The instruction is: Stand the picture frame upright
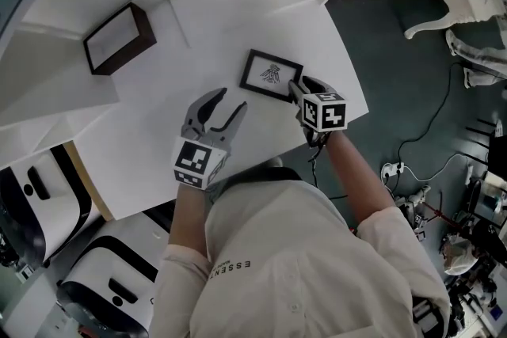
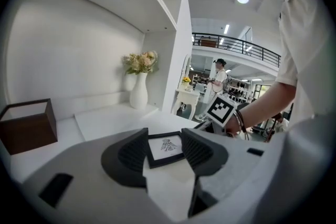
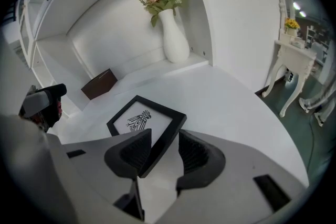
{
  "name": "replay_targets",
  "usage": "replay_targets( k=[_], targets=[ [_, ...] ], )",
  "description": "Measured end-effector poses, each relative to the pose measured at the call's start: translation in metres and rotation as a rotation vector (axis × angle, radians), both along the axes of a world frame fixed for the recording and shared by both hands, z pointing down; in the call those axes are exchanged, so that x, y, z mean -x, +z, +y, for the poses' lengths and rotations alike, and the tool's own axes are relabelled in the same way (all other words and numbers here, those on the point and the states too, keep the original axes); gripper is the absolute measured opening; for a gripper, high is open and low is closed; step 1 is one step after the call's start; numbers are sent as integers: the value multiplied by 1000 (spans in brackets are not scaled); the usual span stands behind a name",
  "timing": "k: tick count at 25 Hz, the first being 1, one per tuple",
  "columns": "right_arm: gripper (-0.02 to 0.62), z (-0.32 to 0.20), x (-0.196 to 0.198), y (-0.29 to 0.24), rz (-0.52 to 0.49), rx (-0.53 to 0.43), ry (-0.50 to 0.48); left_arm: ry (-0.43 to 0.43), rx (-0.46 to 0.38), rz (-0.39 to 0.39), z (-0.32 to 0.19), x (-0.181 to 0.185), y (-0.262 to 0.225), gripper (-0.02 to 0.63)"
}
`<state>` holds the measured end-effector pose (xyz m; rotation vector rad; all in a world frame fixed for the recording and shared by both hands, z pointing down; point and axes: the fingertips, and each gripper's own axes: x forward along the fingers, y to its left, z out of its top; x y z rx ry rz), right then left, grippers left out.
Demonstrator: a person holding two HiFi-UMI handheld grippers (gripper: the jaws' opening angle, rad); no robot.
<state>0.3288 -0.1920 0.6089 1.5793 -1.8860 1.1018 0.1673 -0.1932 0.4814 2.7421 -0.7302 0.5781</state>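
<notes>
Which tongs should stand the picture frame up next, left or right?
Right. The right tongs are open astride an edge of the picture frame, which lies flat; the left tongs are open, empty, and short of it.

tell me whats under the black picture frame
Only the white table shows around the picture frame, which lies face up on it. Its back and any stand are covered.
</notes>
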Motion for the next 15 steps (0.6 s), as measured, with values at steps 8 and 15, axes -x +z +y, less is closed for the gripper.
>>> replay_targets(
  k=[8, 15],
  targets=[
    [146, -2, 2, 7, -19, 33, 19, -8, 13, 4, 0, 2, 1, 183],
    [141, 3, 5, 6, -7, 39, 5, -16, 13, 5, 10, 6, 0, 184]
  ],
)
